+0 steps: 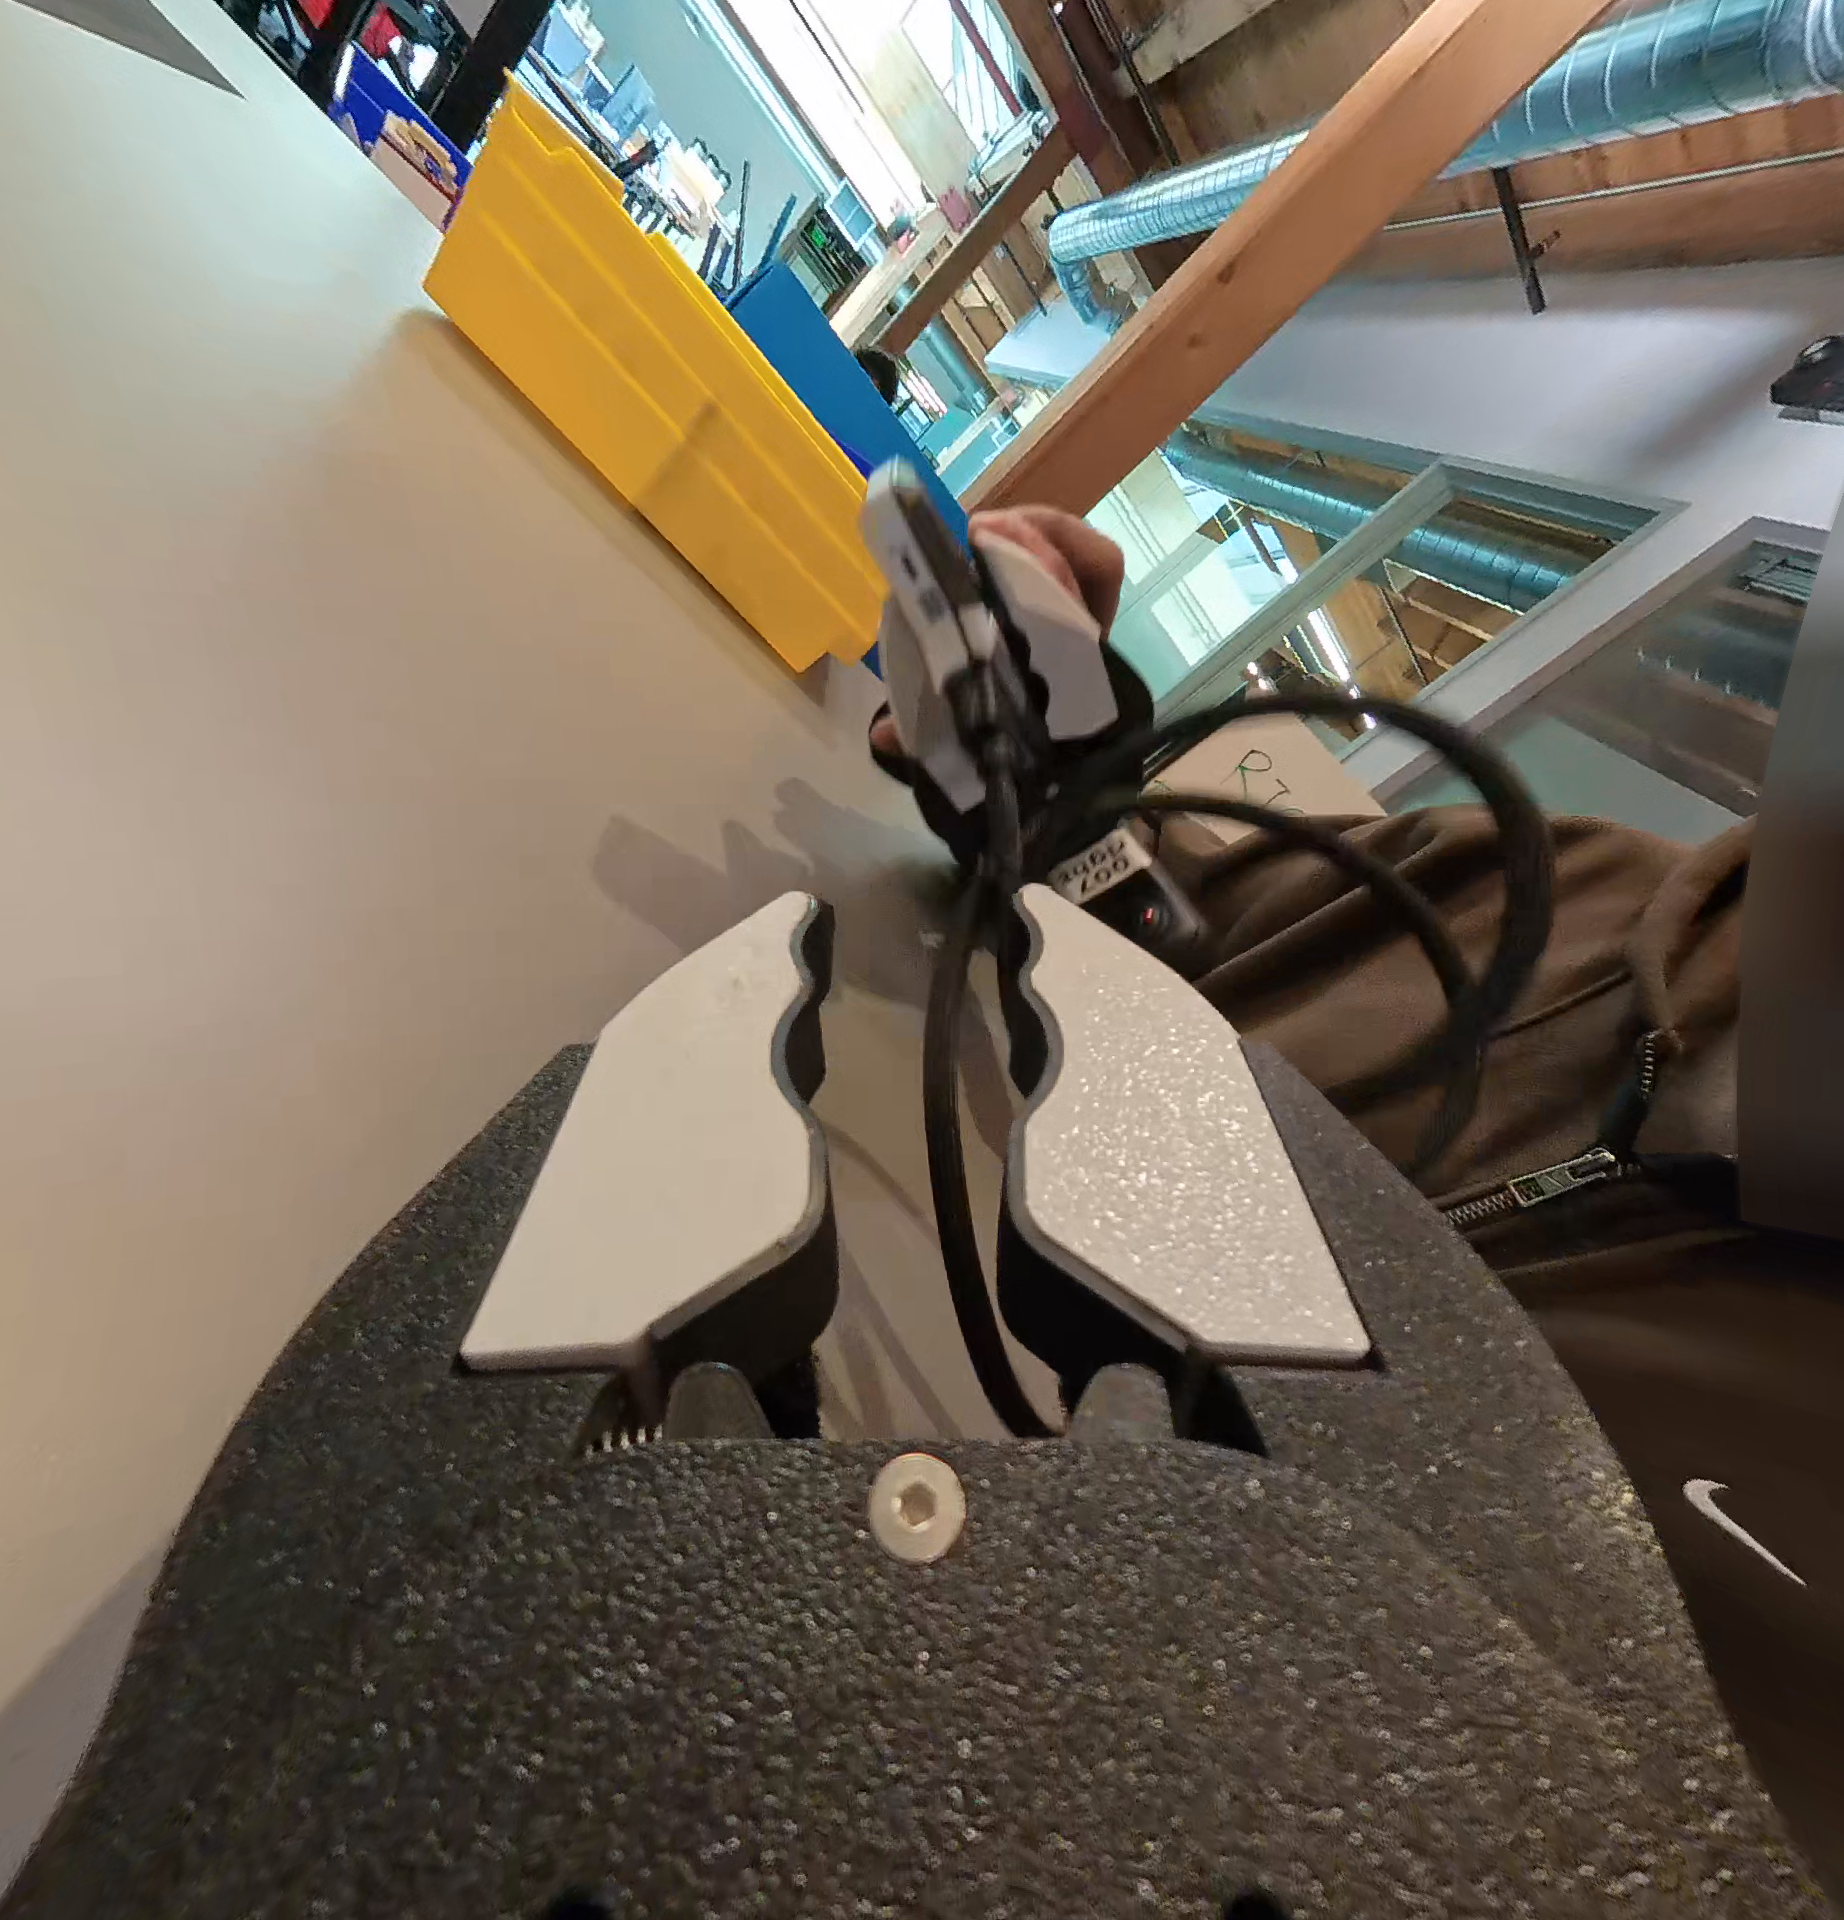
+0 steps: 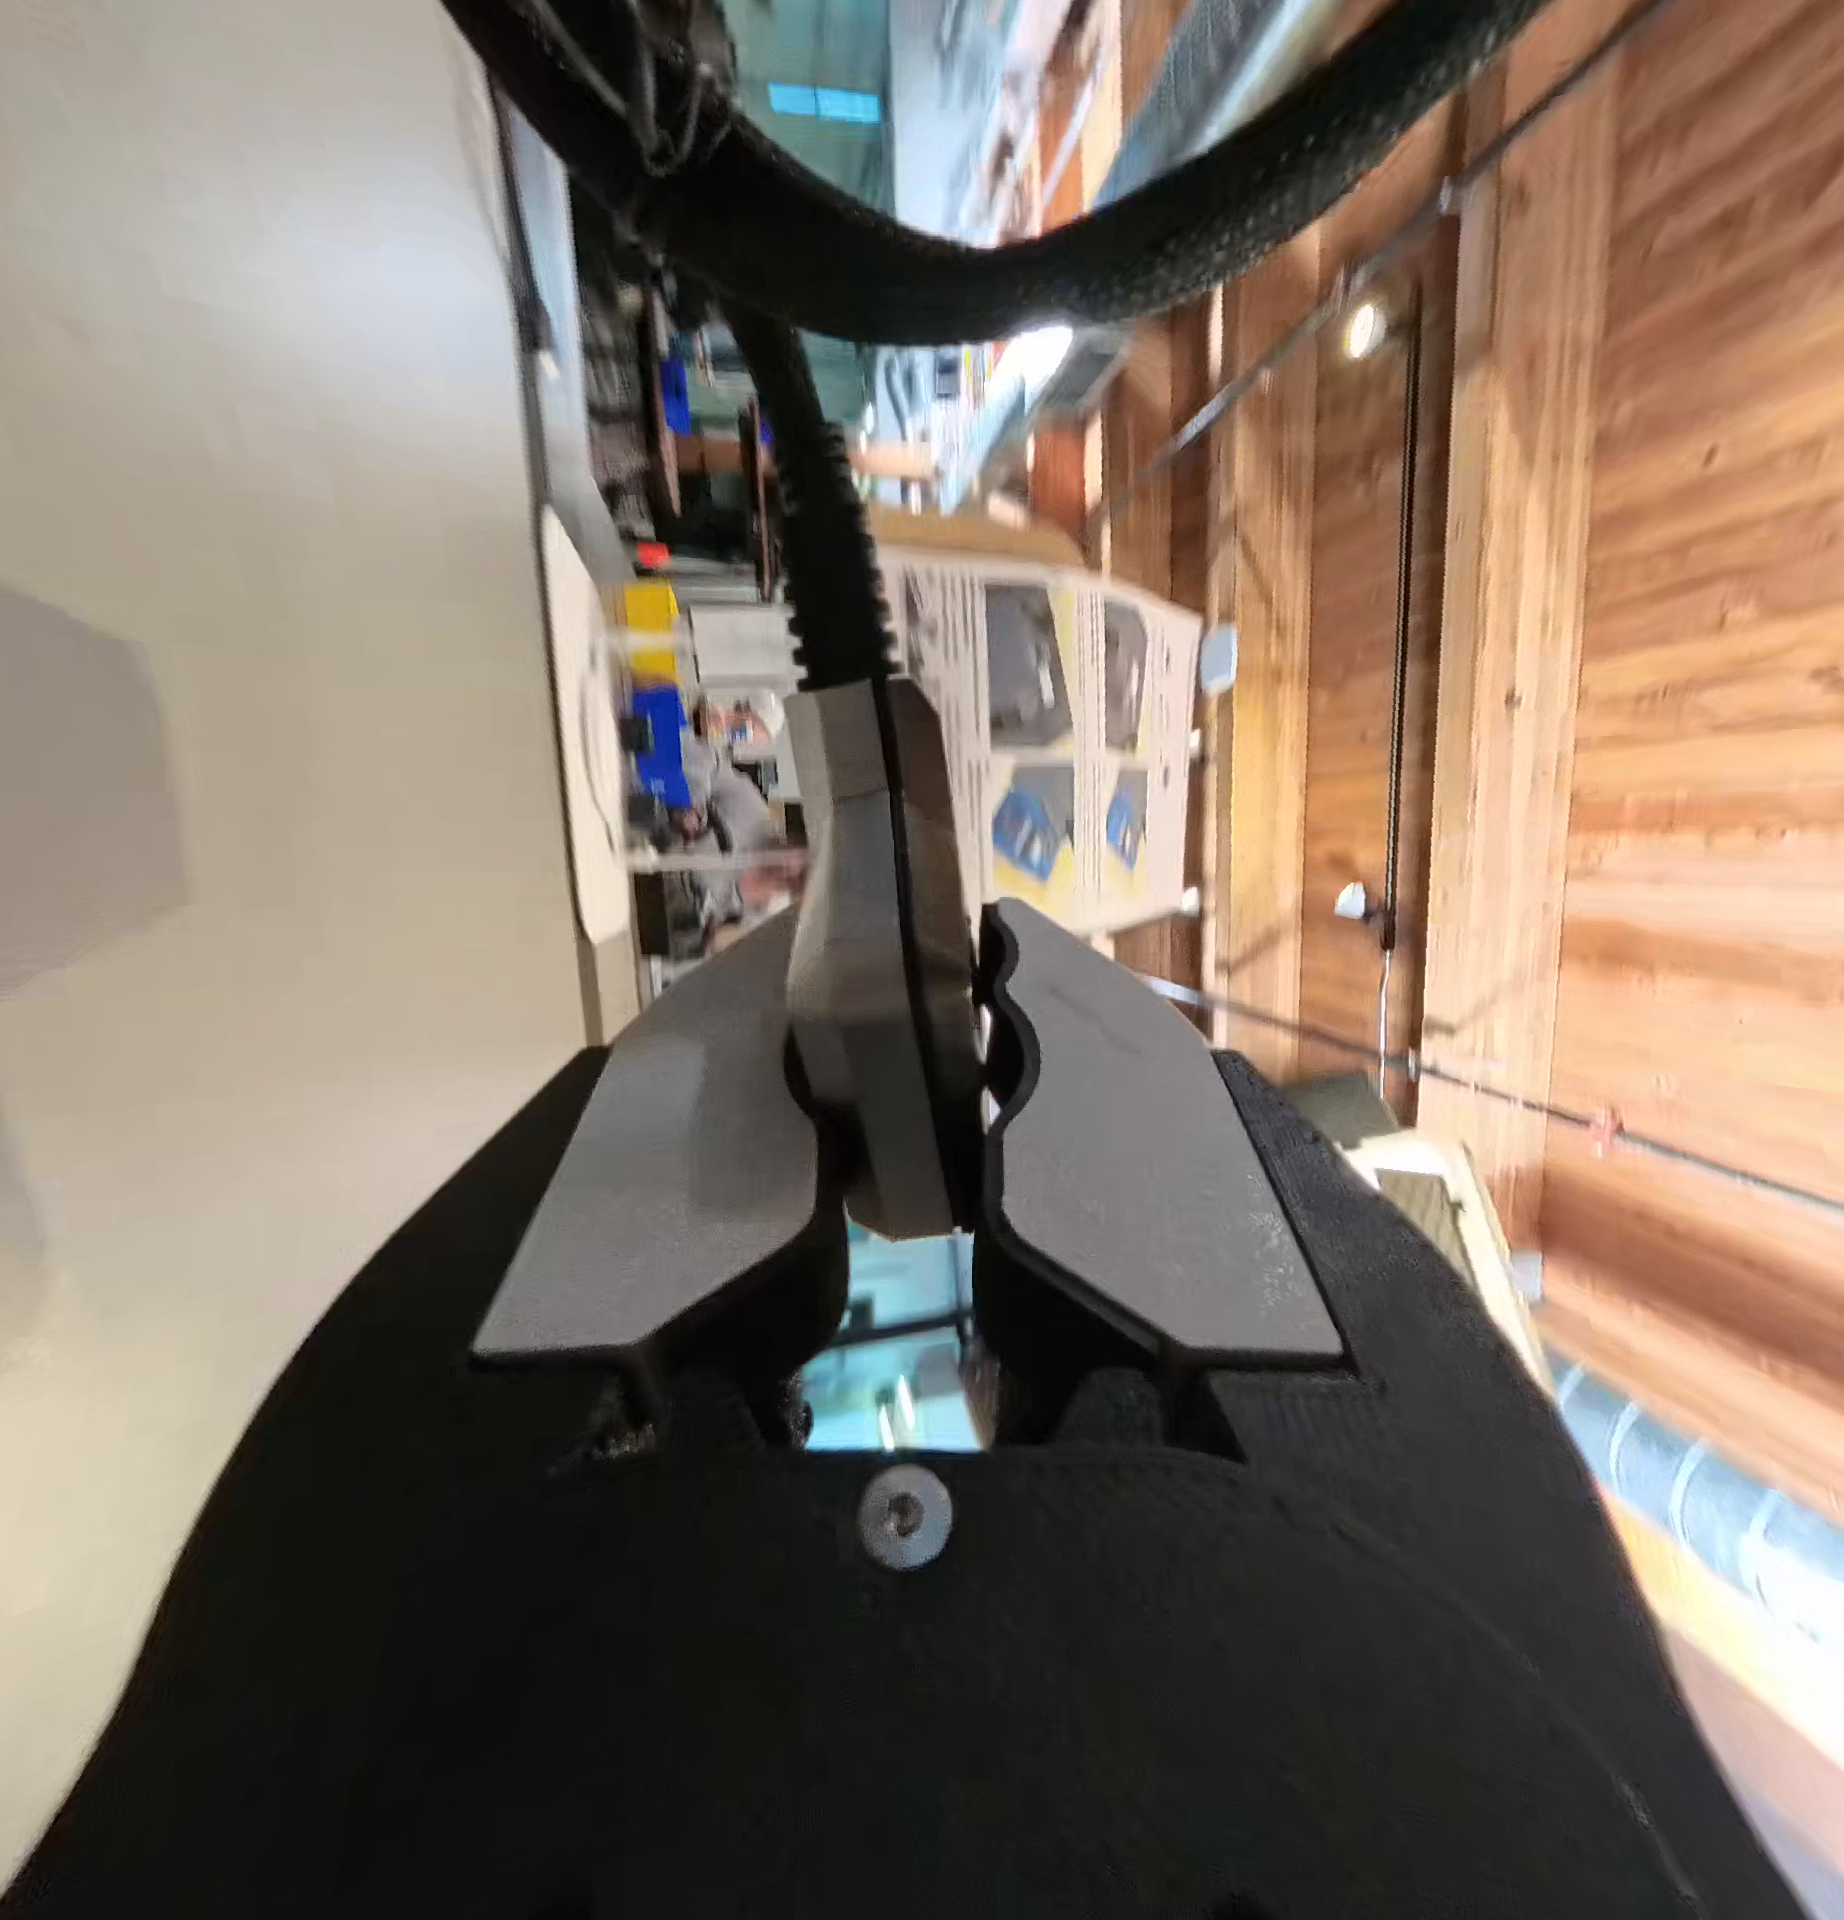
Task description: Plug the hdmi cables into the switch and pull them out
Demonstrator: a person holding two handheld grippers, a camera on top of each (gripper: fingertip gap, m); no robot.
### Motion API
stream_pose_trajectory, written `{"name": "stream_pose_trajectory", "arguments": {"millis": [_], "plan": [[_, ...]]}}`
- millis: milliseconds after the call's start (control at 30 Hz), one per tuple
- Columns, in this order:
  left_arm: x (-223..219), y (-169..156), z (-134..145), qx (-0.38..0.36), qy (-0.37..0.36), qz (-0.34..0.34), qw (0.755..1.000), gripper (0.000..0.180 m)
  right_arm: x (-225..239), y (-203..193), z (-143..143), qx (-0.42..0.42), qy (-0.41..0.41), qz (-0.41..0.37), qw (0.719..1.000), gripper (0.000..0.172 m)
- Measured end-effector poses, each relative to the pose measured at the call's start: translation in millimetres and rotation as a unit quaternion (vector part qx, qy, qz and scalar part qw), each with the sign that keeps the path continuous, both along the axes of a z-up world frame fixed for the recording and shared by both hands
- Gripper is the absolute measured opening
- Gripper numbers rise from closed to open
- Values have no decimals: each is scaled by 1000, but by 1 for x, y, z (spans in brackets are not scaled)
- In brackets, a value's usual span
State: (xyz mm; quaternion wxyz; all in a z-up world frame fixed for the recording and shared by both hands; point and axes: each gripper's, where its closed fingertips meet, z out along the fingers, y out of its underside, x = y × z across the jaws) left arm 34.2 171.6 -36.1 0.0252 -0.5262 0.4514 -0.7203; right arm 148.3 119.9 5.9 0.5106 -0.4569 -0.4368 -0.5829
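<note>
We see a pale beige counter [image 1: 274,727] with a yellow plastic bin [image 1: 627,374] resting on it near its far edge, and a blue bin [image 1: 824,353] just behind that one, partly hidden.

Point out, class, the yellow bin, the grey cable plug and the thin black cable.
yellow bin [image 1: 627,384], left wrist view, on its ribbed side wall.
grey cable plug [image 2: 866,935], right wrist view, on its grey shell.
thin black cable [image 1: 944,1122], left wrist view, mid-run between the fingers.
</note>
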Motion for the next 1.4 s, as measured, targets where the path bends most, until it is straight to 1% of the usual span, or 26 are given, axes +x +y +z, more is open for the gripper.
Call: {"name": "stream_pose_trajectory", "arguments": {"millis": [67, 133, 300, 433, 500, 567, 667, 733, 800, 900, 1000, 1067, 1133, 1167, 1233, 1400], "plan": [[0, -1, -1, 0, 3, -2, 1000, 32, 35, -10, 22, 12, 23, -48, 999, 23], [1, -3, -3, 10, 8, -6, 1000, 32, 72, -24, 50, 29, 38, -97, 994, 23], [2, -9, -8, 26, 20, -17, 999, 32, 171, -75, 126, 74, 79, -218, 970, 24], [2, -10, -9, 29, 23, -17, 999, 32, 263, -123, 170, 97, 112, -325, 934, 24], [2, -11, -10, 31, 25, -18, 999, 32, 311, -148, 183, 110, 142, -374, 910, 24], [3, -12, -11, 35, 28, -20, 999, 32, 355, -171, 188, 121, 182, -415, 883, 24], [3, -14, -13, 40, 32, -24, 998, 32, 407, -194, 179, 128, 245, -457, 845, 24], [3, -15, -14, 42, 33, -26, 998, 32, 432, -199, 160, 106, 270, -485, 825, 24], [3, -15, -14, 43, 34, -26, 998, 32, 449, -199, 133, 63, 259, -516, 814, 23], [3, -15, -15, 43, 35, -26, 998, 32, 462, -189, 88, -30, 192, -555, 809, 24], [3, -15, -15, 43, 36, -27, 998, 32, 468, -179, 43, -140, 124, -585, 789, 23], [3, -16, -15, 42, 36, -28, 998, 32, 470, -174, 21, -211, 73, -593, 774, 23], [3, -16, -15, 43, 37, -29, 998, 32, 470, -168, -1, -288, 32, -579, 762, 22], [2, -17, -15, 43, 37, -31, 998, 32, 470, -166, -8, -318, 12, -572, 756, 22], [2, -18, -16, 45, 39, -34, 998, 32, 473, -164, -10, -362, -53, -566, 739, 22], [2, -23, -18, 52, 45, -44, 997, 32, 474, -155, -10, -452, -121, -533, 705, 25]]}}
